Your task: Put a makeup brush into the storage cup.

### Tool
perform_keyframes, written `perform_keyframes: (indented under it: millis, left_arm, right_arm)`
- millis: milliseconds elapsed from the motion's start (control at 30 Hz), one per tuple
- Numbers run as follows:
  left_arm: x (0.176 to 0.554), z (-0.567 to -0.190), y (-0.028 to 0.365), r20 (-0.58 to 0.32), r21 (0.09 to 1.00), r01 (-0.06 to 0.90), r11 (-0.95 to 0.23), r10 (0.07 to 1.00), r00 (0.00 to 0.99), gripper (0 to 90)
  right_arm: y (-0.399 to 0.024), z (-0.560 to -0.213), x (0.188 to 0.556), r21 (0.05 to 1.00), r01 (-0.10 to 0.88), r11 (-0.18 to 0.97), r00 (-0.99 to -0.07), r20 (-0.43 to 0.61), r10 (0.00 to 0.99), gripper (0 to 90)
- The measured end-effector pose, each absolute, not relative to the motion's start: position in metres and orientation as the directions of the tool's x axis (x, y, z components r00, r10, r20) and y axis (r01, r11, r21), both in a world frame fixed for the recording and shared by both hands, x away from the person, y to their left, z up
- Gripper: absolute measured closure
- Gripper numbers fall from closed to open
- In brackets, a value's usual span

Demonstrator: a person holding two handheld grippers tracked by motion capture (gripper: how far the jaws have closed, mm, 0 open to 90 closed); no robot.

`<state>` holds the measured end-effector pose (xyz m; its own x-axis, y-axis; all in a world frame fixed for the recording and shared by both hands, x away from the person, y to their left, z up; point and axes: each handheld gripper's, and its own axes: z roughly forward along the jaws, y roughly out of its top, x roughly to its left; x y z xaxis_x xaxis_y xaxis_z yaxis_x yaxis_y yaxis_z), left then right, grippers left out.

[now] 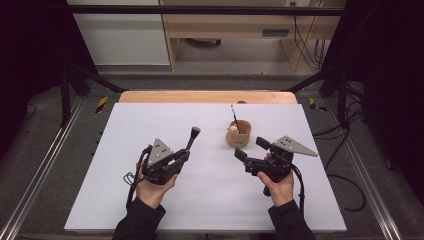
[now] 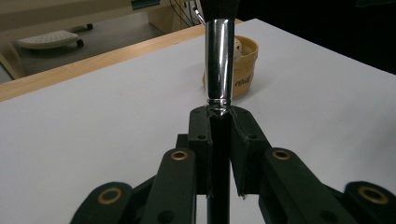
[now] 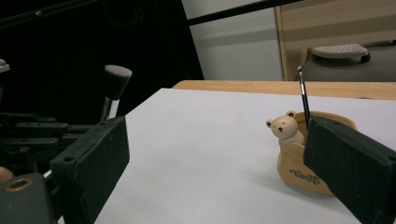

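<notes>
The makeup brush (image 1: pixel 193 137) stands upright in the left gripper (image 1: pixel 186 154), jaws clamped narrow on its black handle, bristles up. The bear-faced holder cup (image 1: pixel 239 134) sits on the table (image 1: pixel 150 120) to the brush's right, a thin brush (image 1: pixel 233 117) already in it. The right gripper (image 1: pixel 248 150), jaws wide and empty, sits just in front of the cup, nearer to it.

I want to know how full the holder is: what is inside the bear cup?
A thin black brush stands upright in the bear cup, behind the bear figure on its rim. The cup's wall hides its bottom.
</notes>
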<state>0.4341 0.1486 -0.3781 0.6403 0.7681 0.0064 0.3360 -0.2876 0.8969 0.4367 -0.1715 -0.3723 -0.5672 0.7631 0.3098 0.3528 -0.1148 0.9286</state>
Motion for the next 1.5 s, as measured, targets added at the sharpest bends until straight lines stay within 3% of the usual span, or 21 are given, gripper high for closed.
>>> perform_keyframes:
  millis: [1500]
  left_arm:
    - [0.436,-0.381,0.108,-0.011,0.912,0.314,-0.263,0.750,0.661,79.2]
  right_arm:
    - [-0.132,-0.375,0.443,0.901,0.409,-0.146,-0.617,0.391,0.682,16.5]
